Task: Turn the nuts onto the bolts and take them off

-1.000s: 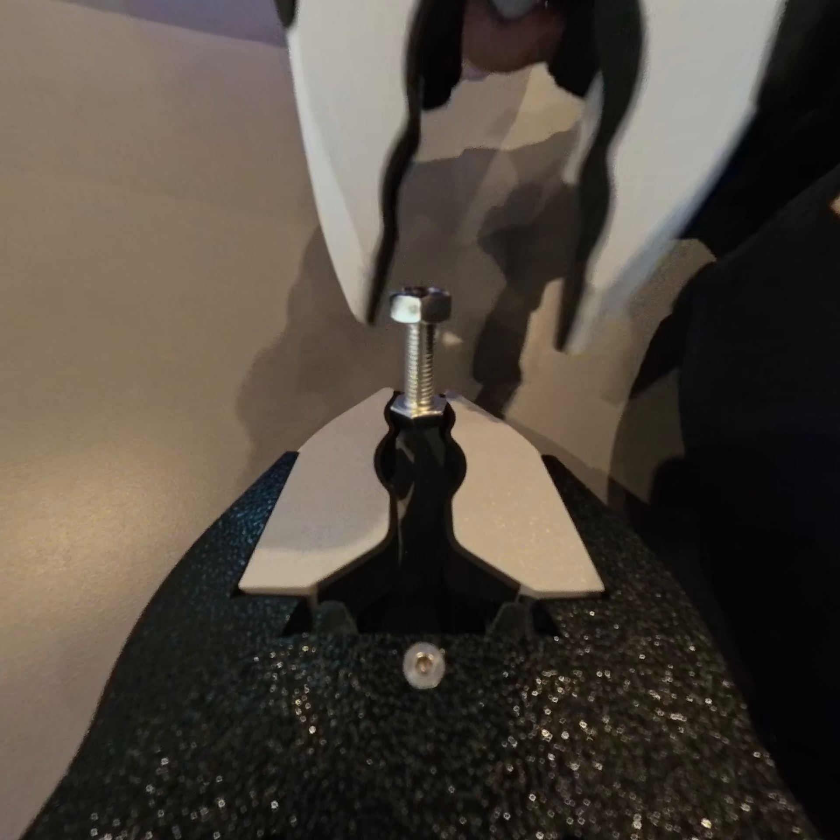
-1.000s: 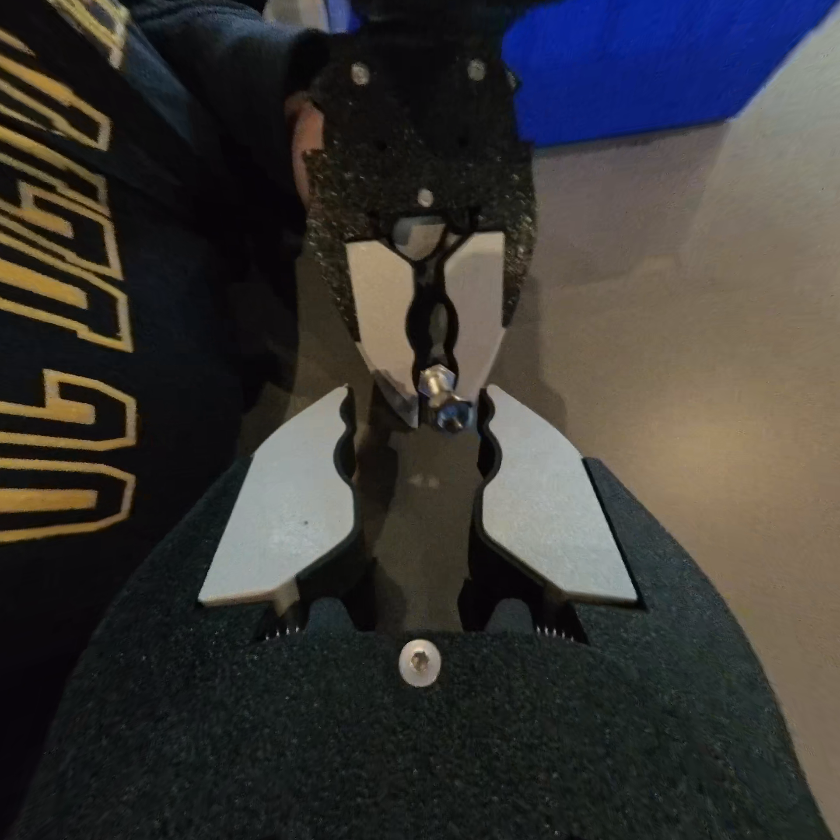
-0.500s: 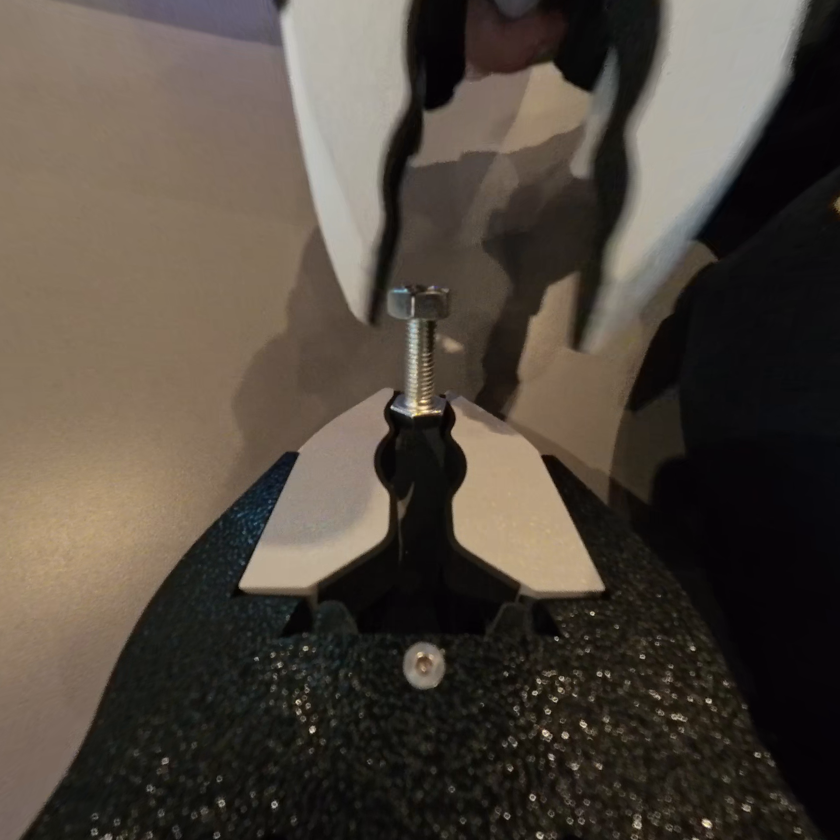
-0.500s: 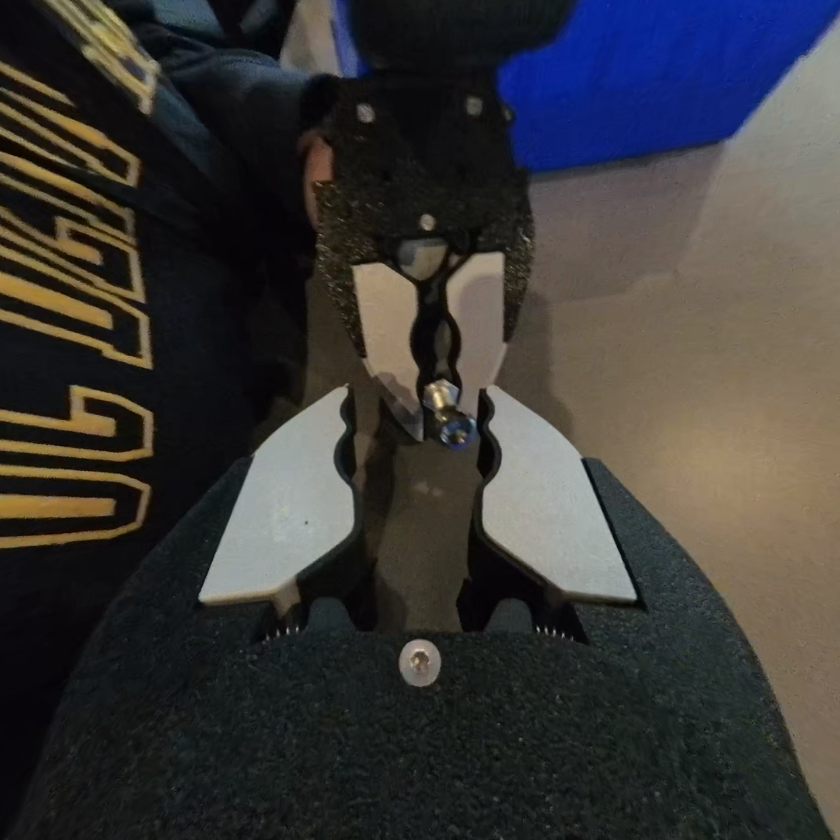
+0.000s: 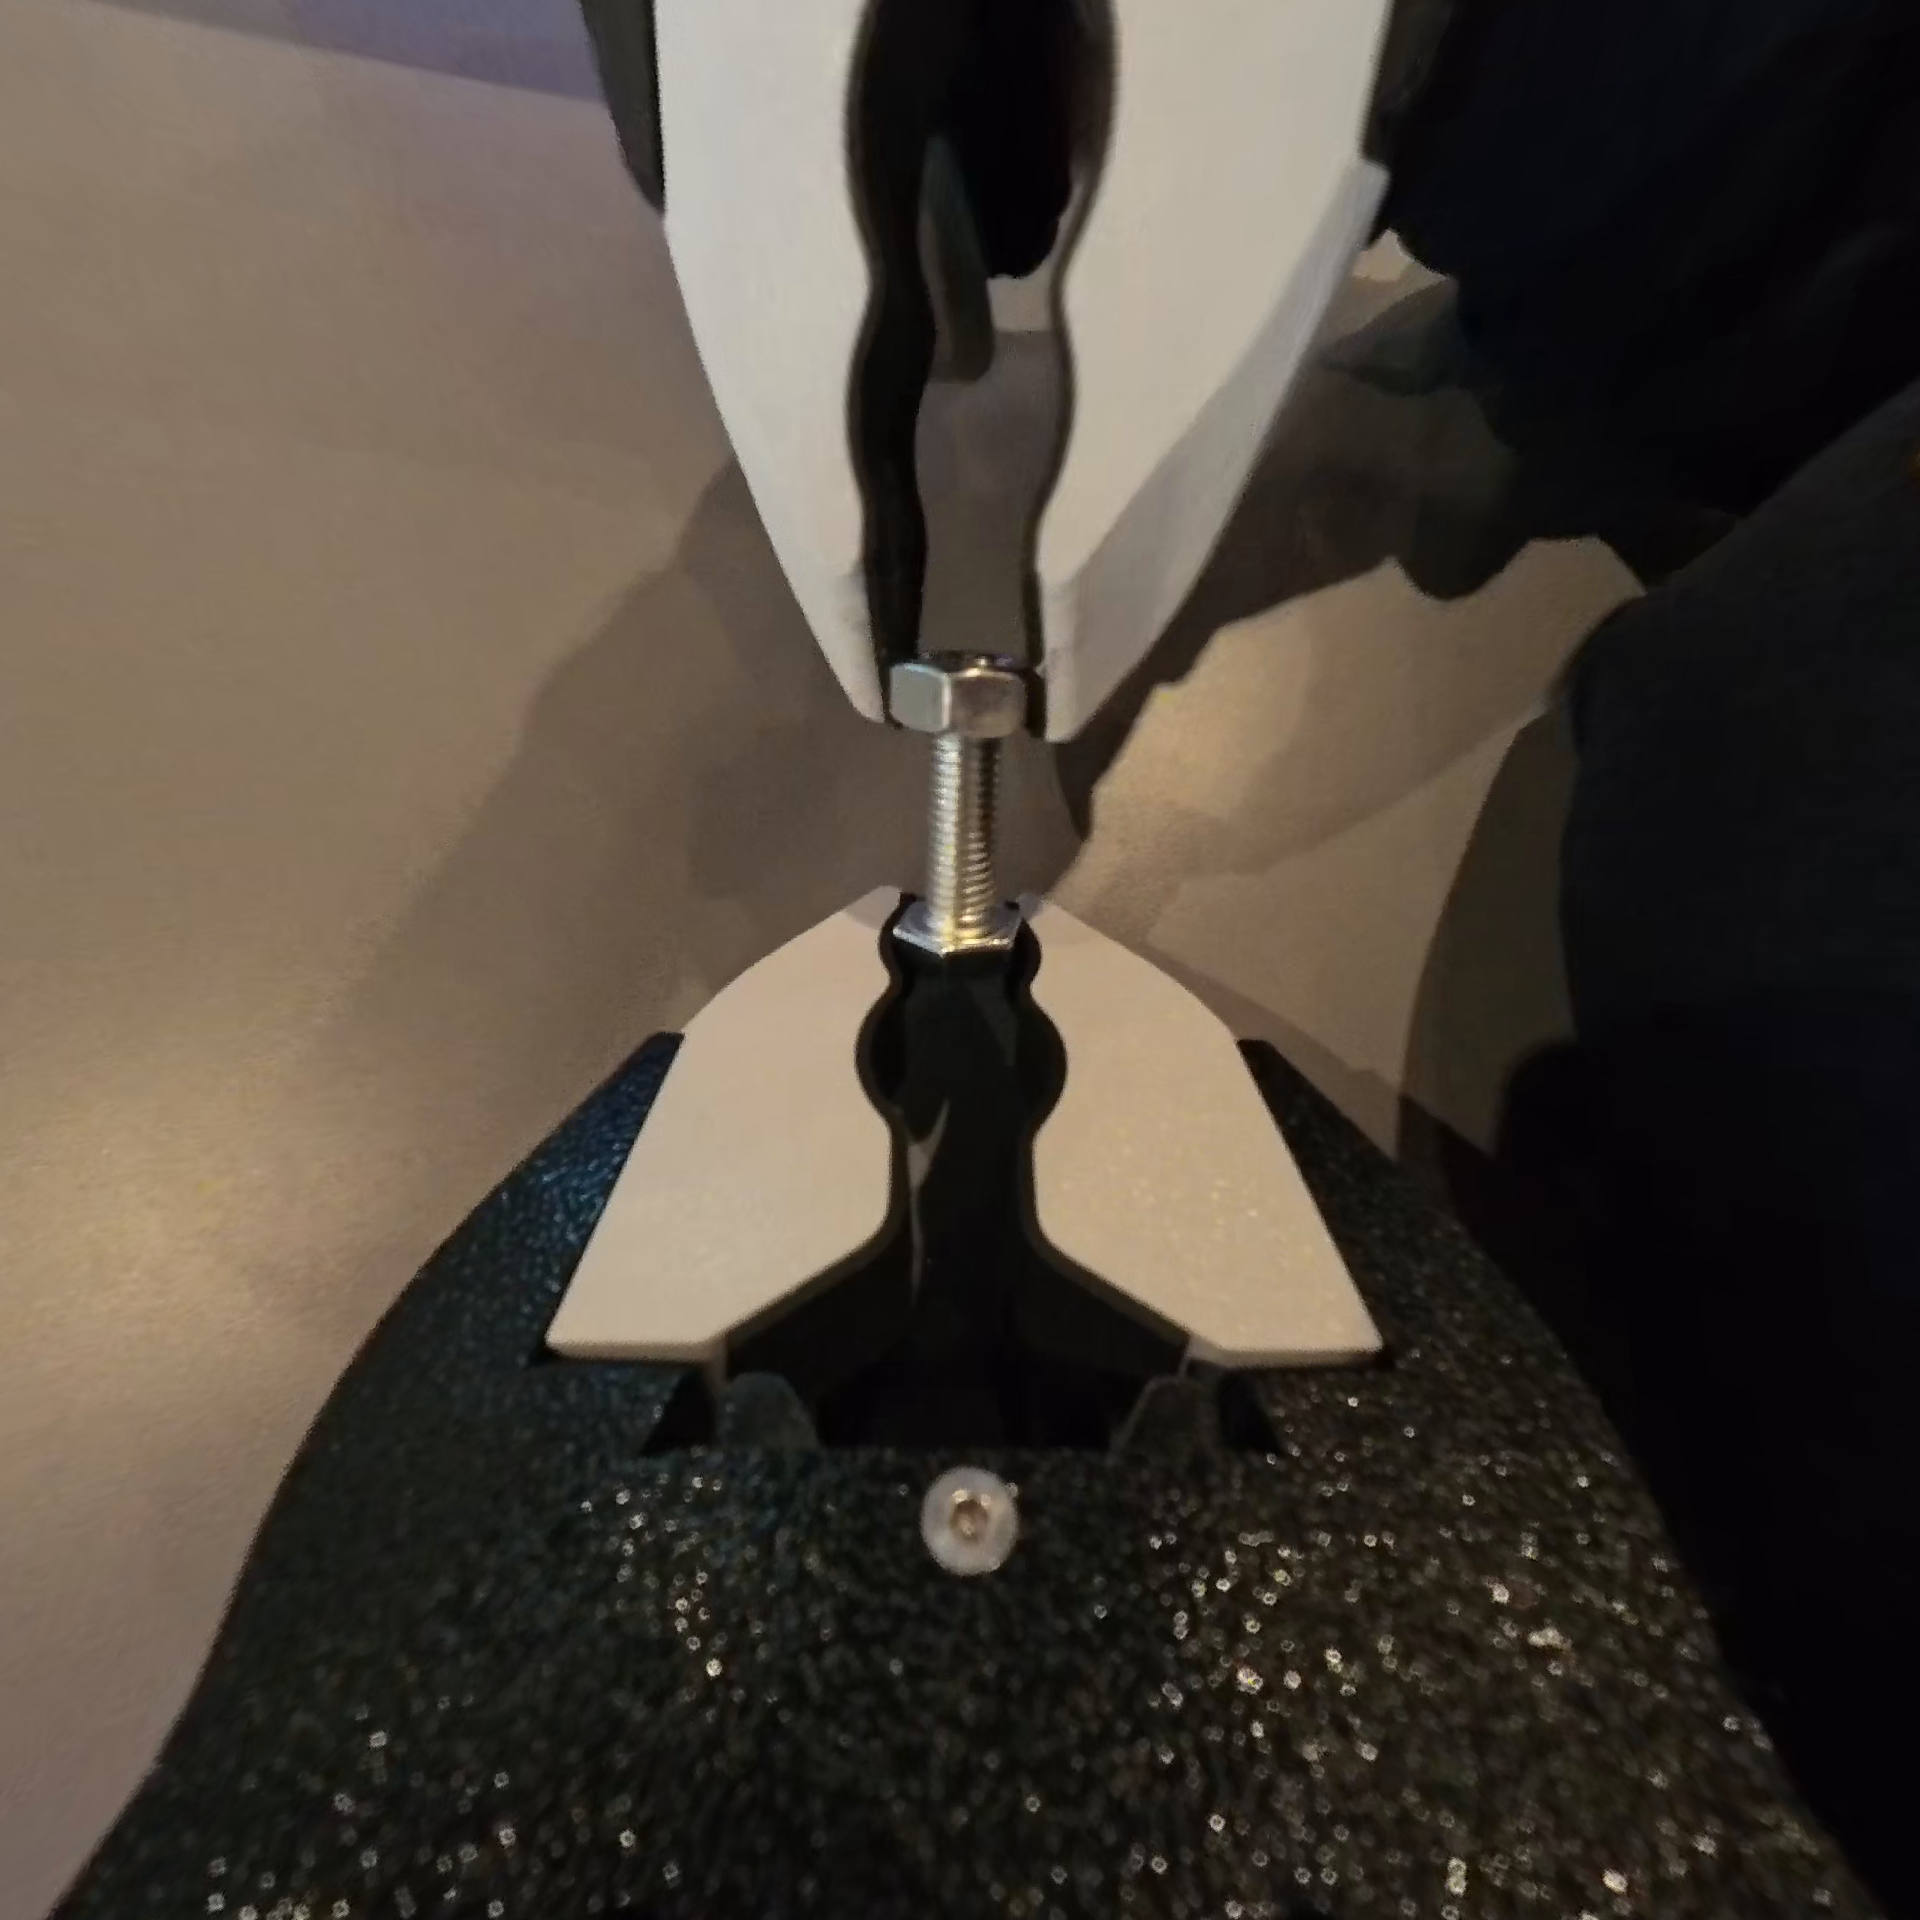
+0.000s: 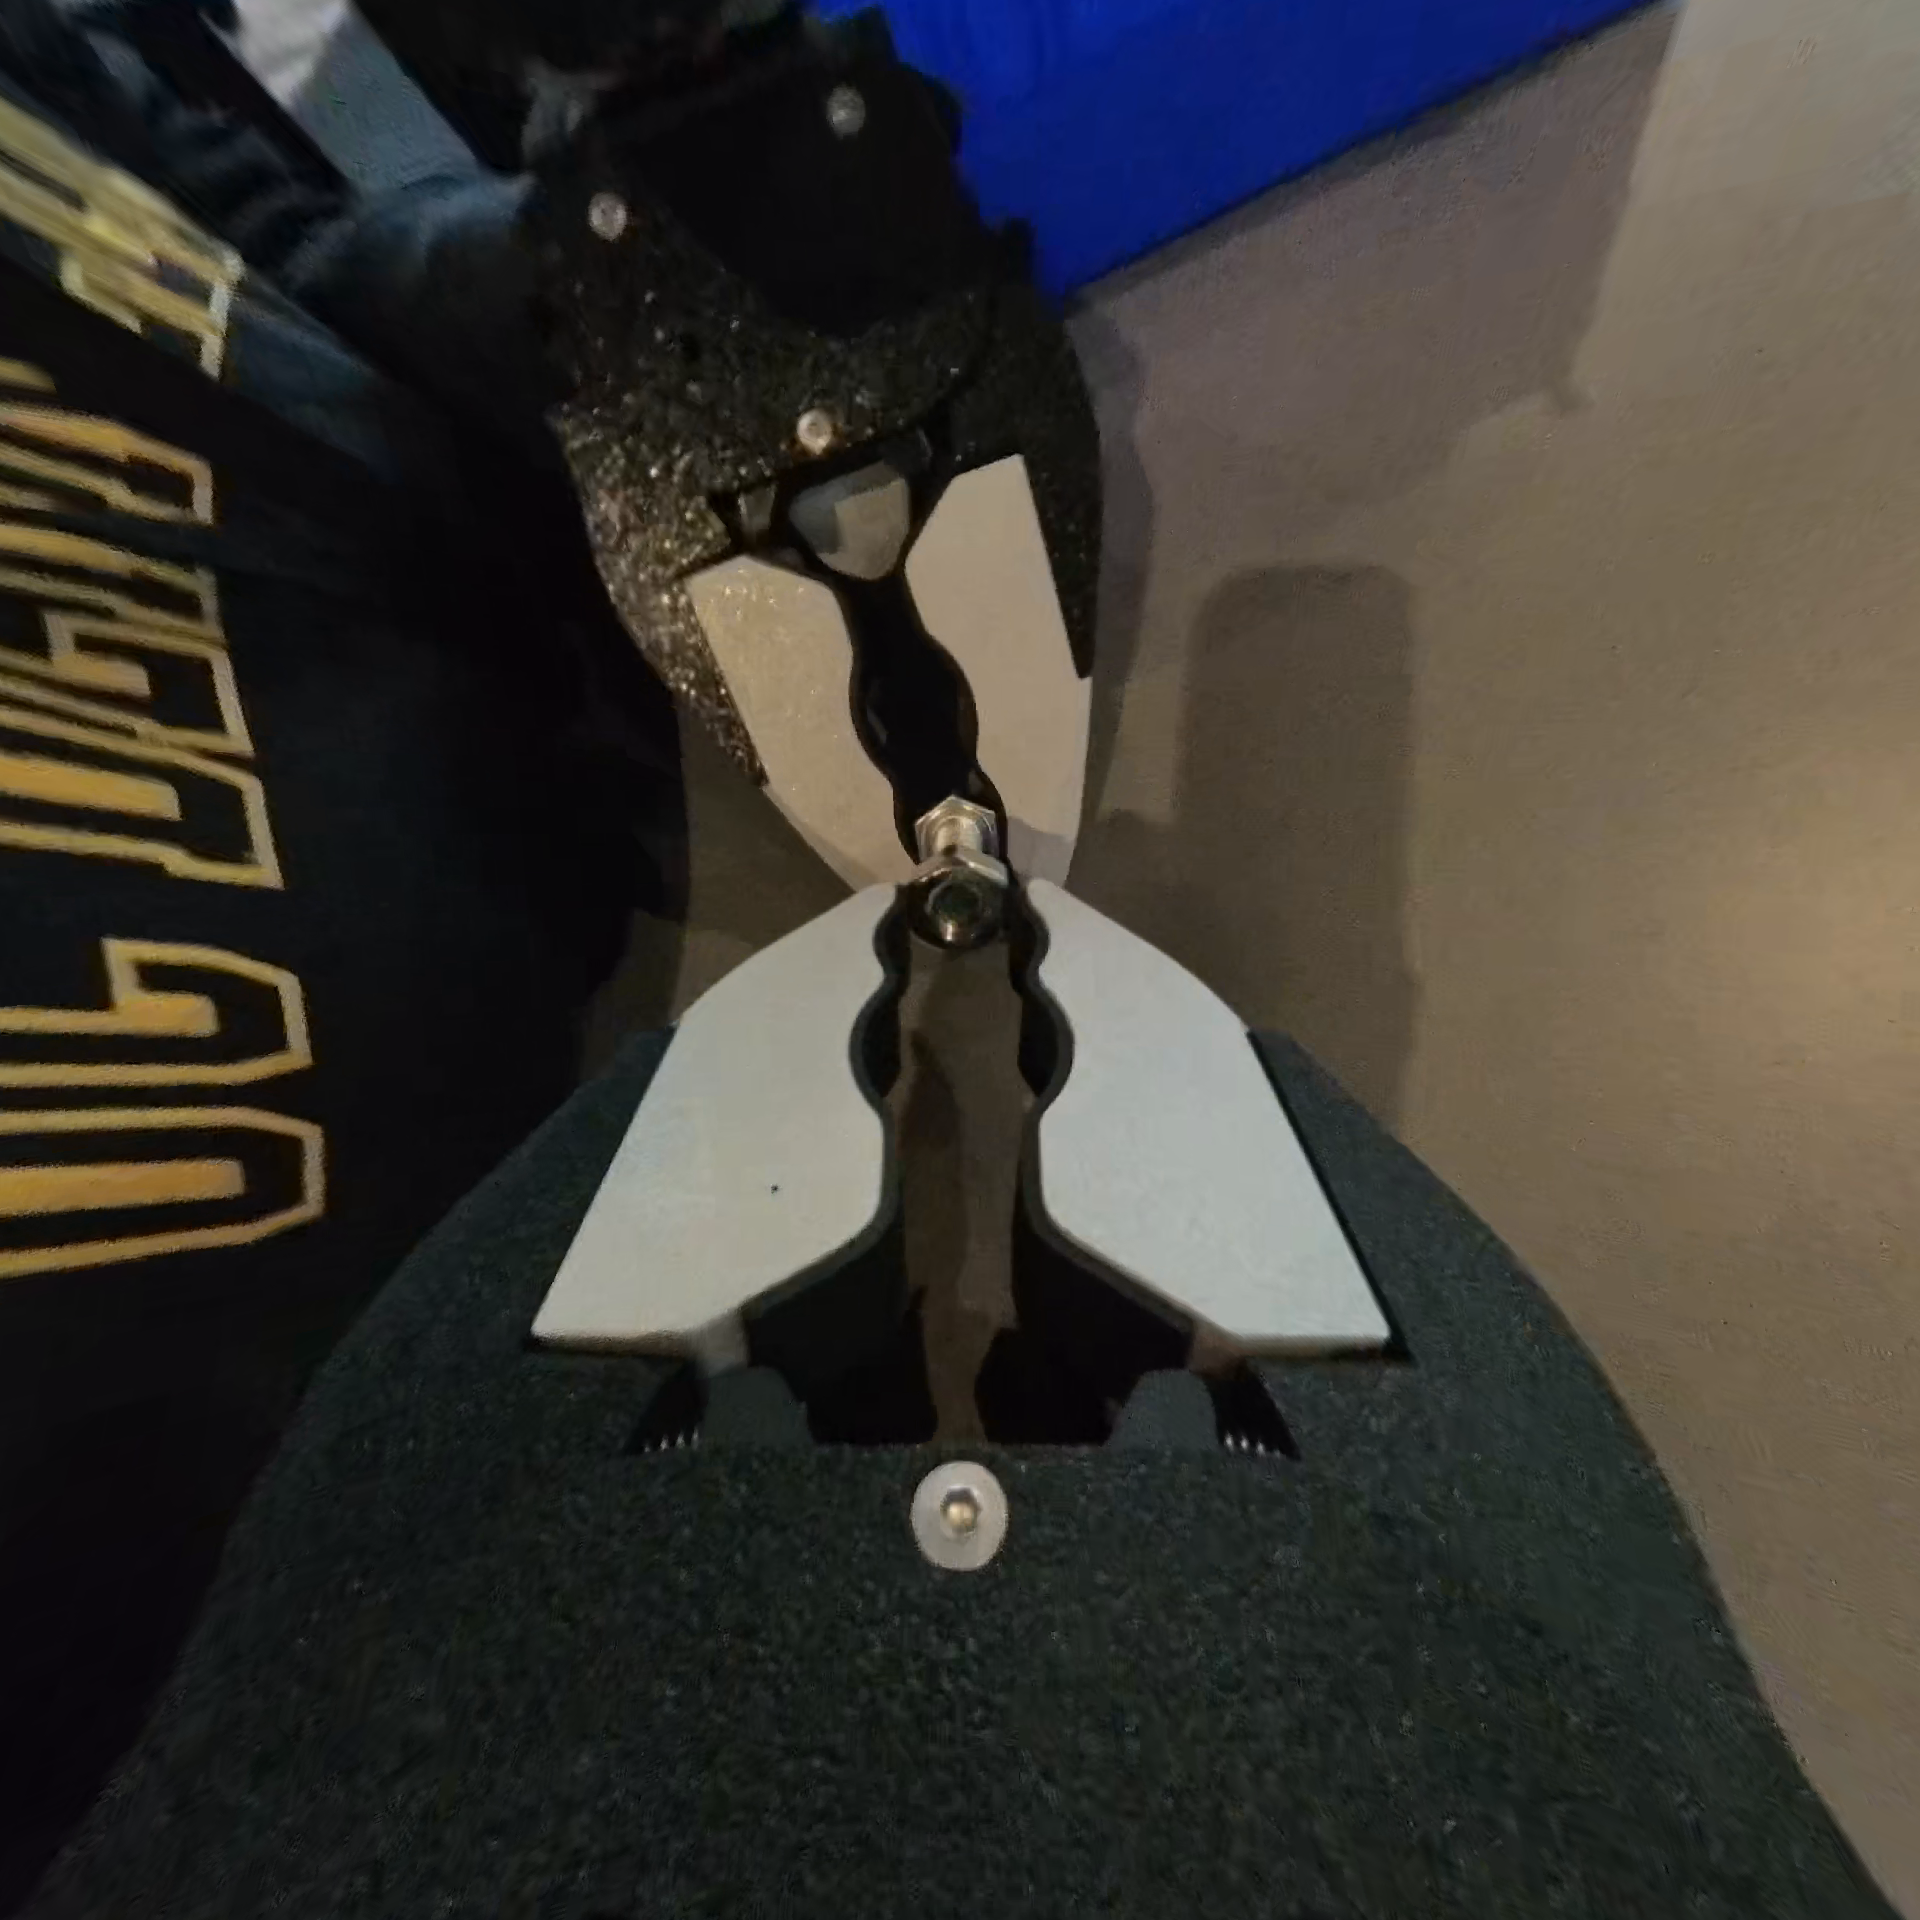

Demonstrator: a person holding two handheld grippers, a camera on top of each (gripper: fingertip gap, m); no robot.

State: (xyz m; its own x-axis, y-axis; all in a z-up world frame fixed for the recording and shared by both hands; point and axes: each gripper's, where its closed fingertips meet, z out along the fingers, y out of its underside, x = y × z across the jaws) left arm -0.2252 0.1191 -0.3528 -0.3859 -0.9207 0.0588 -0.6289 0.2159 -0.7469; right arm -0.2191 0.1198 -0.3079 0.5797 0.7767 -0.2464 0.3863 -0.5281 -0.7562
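Left gripper (image 5: 958,925): fingertips closed on the nut (image 5: 958,928), near end of bolt (image 5: 961,810). Right gripper (image 6: 956,914): fingertips clamped on the bolt's hex head (image 5: 961,698), far end. Threaded shank bare between them. Beige tabletop (image 5: 260,727) beneath; dark garment (image 6: 187,831) left, blue panel (image 6: 1195,114) far.

We see the left gripper (image 5: 961,925) with its grey fingers (image 5: 748,1143) drawn nearly together at the tips, clamped on a small part there. The right gripper (image 5: 961,696) faces it tip to tip from the far side, fingers (image 5: 769,312) likewise closed in and pinching. In the right wrist view the left gripper (image 6: 951,826) is rolled slightly clockwise; right gripper (image 6: 961,920) fingertips nearly touch it.
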